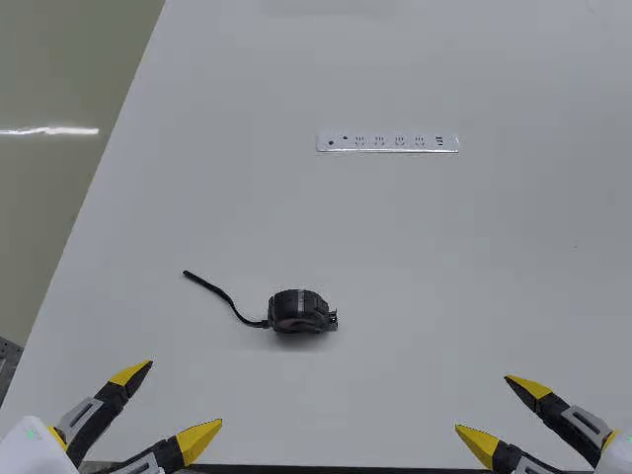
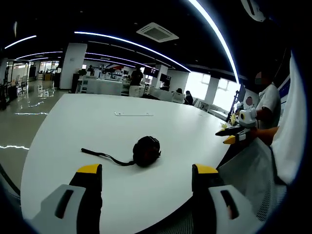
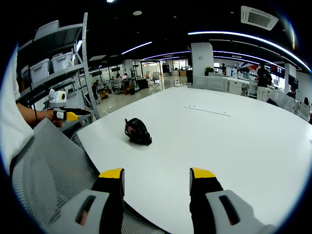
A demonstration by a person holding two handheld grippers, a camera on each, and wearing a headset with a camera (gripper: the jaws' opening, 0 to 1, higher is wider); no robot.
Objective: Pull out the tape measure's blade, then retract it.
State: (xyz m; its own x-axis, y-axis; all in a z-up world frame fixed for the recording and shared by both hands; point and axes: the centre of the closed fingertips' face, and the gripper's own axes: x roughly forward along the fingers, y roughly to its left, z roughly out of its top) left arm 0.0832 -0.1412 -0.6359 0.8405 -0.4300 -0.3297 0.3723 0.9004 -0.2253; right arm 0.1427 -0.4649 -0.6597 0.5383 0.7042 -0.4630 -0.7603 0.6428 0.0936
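A black tape measure (image 1: 300,311) lies on the white table (image 1: 415,227), its black wrist strap (image 1: 212,292) trailing to the left. It also sits ahead of the jaws in the left gripper view (image 2: 146,150) and the right gripper view (image 3: 137,131). My left gripper (image 1: 165,407) is open at the table's near edge, left of and short of the tape measure; its yellow-tipped jaws hold nothing (image 2: 145,169). My right gripper (image 1: 504,410) is open at the near edge on the right, likewise holding nothing (image 3: 156,172). The blade is inside the case.
A white power strip (image 1: 387,142) lies flat farther back on the table. The table's left edge (image 1: 94,197) drops to a shiny floor. A grey mesh chair back (image 3: 53,170) is close behind the grippers. Shelving with boxes (image 3: 53,63) stands at the left.
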